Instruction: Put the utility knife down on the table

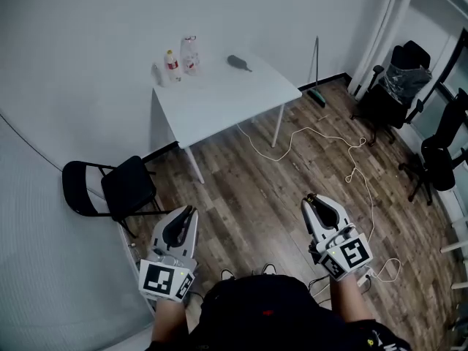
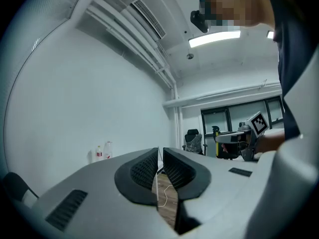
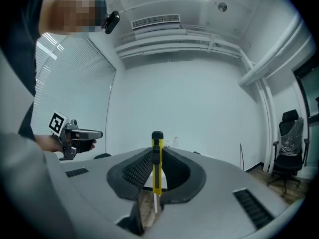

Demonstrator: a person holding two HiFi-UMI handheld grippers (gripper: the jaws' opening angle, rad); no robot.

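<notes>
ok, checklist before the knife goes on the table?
1. Utility knife clamped in right gripper: ok.
2. Blade retracted: cannot tell.
3. Left gripper shut, empty: ok.
4. Bare spot on white table, away from bottles: ok.
5. Table within reach: not ok, it stands across the floor.
6. Walking path: not ok, white cable trails over the floor.

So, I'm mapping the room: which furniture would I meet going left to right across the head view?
black folding chair → white table → black office chairs
</notes>
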